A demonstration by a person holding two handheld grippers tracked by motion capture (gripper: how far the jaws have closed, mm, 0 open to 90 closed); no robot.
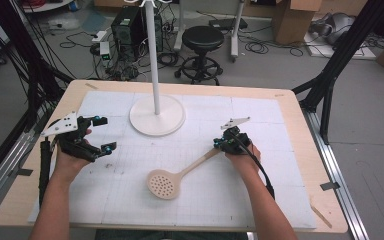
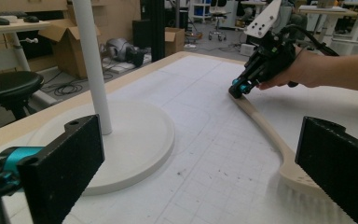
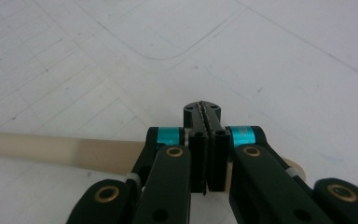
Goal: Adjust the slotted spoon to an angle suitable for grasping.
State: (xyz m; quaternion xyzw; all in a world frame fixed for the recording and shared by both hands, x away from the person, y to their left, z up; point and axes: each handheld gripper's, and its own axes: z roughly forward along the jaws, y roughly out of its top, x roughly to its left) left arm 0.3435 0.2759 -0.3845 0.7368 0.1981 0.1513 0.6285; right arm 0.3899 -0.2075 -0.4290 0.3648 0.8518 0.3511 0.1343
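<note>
- The skimmer (image 1: 180, 176) lies flat on the table (image 1: 300, 150), a little toward the near edge from the middle. Its perforated bowl points toward the near edge and its handle runs up toward the right edge.
- The right gripper (image 1: 227, 144) is down at the tip of that handle. In the right gripper view its jaws are pressed together, with the handle (image 3: 51, 150) passing beneath them, so it looks clamped on the skimmer's end.
- The left gripper view agrees: the right gripper (image 2: 240, 88) sits right on the handle tip, while the bowl end rests on the table.
- The left gripper (image 1: 100, 135) hangs near the left edge, well apart from the skimmer, with its jaws spread wide and nothing between them.
- A white stand (image 1: 157, 114) rises from its round base toward the far edge, in the middle of the table; its top is out of frame.
- As I judge it, the grasp is made, but the lift is not: the skimmer is not yet off the table.
- What is left is probably raising the skimmer and carrying it to the stand, perhaps to hang it there.
</note>
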